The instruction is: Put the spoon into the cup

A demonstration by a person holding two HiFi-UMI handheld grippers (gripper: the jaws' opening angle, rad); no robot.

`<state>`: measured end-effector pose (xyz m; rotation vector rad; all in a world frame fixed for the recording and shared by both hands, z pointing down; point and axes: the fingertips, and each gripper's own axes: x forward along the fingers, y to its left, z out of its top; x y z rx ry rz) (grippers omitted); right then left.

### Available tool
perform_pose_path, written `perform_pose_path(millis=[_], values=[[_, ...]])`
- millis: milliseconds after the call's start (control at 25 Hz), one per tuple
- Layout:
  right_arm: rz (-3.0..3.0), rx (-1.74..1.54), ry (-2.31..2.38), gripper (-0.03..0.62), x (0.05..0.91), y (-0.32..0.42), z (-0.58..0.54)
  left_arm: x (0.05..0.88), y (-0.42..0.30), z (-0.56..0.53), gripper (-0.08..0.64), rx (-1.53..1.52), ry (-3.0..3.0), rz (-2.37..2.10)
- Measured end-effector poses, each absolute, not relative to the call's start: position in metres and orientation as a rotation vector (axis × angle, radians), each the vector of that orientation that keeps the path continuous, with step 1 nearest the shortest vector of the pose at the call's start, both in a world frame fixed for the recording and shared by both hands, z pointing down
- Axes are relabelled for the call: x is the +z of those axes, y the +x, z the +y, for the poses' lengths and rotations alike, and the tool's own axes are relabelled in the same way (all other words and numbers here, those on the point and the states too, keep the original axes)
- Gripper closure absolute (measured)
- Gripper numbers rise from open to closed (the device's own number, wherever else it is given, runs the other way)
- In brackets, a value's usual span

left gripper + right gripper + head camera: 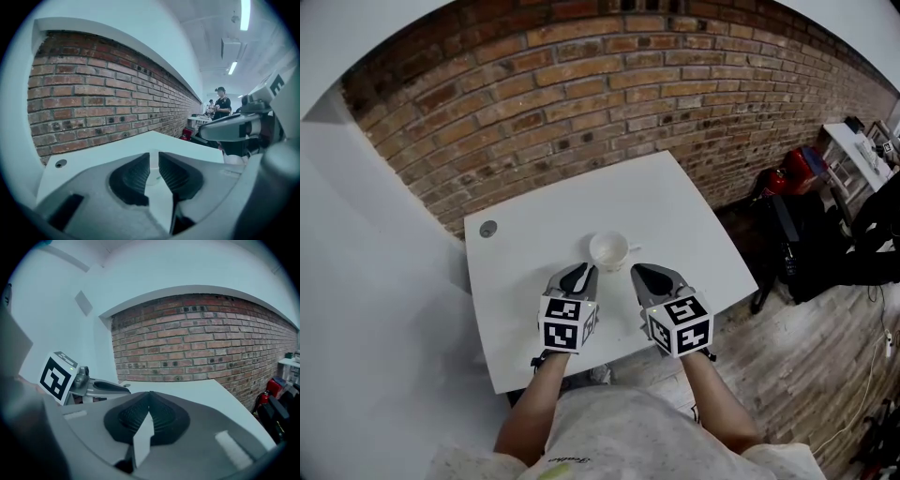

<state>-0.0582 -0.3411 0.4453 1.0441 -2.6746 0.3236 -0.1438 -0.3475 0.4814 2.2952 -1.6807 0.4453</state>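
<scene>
A white cup [608, 250] stands on the white table [675, 211], toward its front edge. I see no spoon in any view. My left gripper [580, 275] hangs just left of and in front of the cup, its fingers [133, 176] a narrow gap apart with nothing between them; a pale curved rim shows faintly through the gap. Just right of the cup, my right gripper [645, 274] has its fingertips [161, 411] pressed together and empty. In the right gripper view the left gripper [101, 386] shows at the left.
A grey round plug [488, 228] sits in the table's far left corner. A brick wall [581, 84] runs behind the table. On the floor to the right lie black bags [806, 248] and a red object [787, 173]. A person [220, 103] stands far off.
</scene>
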Motion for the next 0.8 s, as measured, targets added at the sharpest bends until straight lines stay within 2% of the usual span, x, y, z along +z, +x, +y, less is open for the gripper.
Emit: perform_pose_path(millis=[320, 800], values=[[-2.723, 0.313, 1.023, 0.583, 0.433, -0.045, -0.320, 0.463, -0.140, -0.317, 0.557, 0.360, 2.273, -1.766], [-2.769, 0.279, 0.984, 0.584, 0.429, -0.037, -0.294, 0.461, -0.141, -0.281, 0.561, 0.322, 2.236, -1.834]])
